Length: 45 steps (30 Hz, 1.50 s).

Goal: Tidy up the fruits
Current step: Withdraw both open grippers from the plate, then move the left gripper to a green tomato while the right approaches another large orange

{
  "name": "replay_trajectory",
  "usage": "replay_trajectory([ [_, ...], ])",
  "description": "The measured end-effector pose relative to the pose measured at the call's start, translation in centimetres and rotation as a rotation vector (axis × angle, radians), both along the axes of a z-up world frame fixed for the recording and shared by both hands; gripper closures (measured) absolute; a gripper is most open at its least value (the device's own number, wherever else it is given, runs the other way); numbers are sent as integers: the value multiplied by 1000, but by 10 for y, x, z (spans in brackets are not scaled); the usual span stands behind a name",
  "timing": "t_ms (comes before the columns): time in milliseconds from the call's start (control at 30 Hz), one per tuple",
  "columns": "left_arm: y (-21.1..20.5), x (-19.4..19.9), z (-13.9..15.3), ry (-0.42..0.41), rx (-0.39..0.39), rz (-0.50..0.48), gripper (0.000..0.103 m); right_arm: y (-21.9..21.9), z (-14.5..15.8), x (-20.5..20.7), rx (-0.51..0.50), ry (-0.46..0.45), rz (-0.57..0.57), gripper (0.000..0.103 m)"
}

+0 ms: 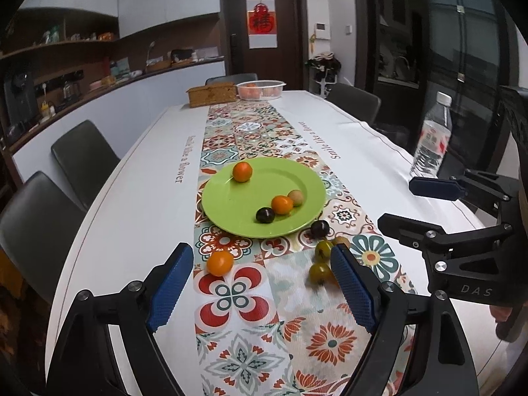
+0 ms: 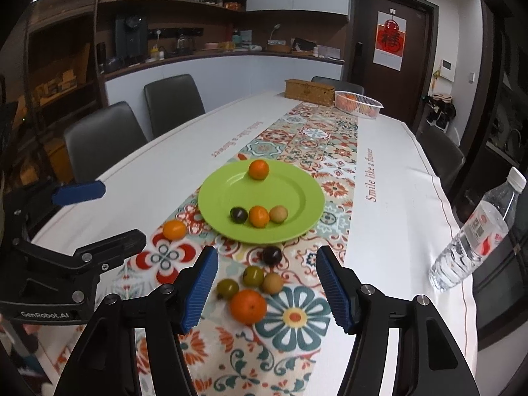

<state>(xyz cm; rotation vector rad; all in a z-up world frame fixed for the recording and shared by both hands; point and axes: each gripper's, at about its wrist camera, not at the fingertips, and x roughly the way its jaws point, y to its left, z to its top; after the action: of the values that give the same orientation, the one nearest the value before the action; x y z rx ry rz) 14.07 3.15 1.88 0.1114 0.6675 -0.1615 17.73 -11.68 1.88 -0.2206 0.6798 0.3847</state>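
Observation:
A green plate (image 1: pixel 231 204) (image 2: pixel 297 194) lies on the patterned runner and holds two orange fruits, a dark plum (image 2: pixel 238 214) and a tan fruit (image 2: pixel 279 214). Loose fruits lie in front of it: an orange one (image 1: pixel 220 263) (image 2: pixel 174 229), a dark plum (image 1: pixel 319 229) (image 2: pixel 272 255), two green ones (image 2: pixel 253 276), a tan one (image 2: pixel 272 282) and a larger orange (image 2: pixel 248 307). My left gripper (image 1: pixel 264 283) is open and empty, just behind the loose orange fruit. My right gripper (image 2: pixel 267 288) is open and empty, with the loose cluster between its fingers' line of view.
A clear water bottle (image 1: pixel 432 138) (image 2: pixel 475 234) stands at the table's right edge. A wicker box (image 2: pixel 309 91) and a clear bowl of oranges (image 2: pixel 358 104) sit at the far end. Dark chairs (image 1: pixel 82 158) line both sides.

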Motion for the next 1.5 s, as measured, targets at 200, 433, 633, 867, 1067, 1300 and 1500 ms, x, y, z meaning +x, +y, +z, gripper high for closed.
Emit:
replay_trajectory([
  [200, -4, -14, -9, -48, 7, -41, 18, -2, -9, -15, -23, -26, 20, 40],
  [433, -12, -22, -17, -109, 50, -109, 18, -6, -17, -27, -15, -65, 40, 40],
  [633, -18, -24, -25, -119, 63, -202, 20, -3, -24, -34, -47, -100, 70, 40],
  [867, -22, -16, -41, -92, 88, -285, 28, 2, -41, -34, -125, -113, 120, 40],
  [1067, -30, -7, -56, -56, 127, -387, 33, 8, -61, -28, -188, -84, 174, 41],
  [1300, -34, 12, -75, -7, 177, -465, 42, 14, -82, -20, -235, -51, 224, 41],
  [1500, -35, 24, -87, 27, 175, -500, 50, 17, -97, -9, -228, -2, 231, 41],
])
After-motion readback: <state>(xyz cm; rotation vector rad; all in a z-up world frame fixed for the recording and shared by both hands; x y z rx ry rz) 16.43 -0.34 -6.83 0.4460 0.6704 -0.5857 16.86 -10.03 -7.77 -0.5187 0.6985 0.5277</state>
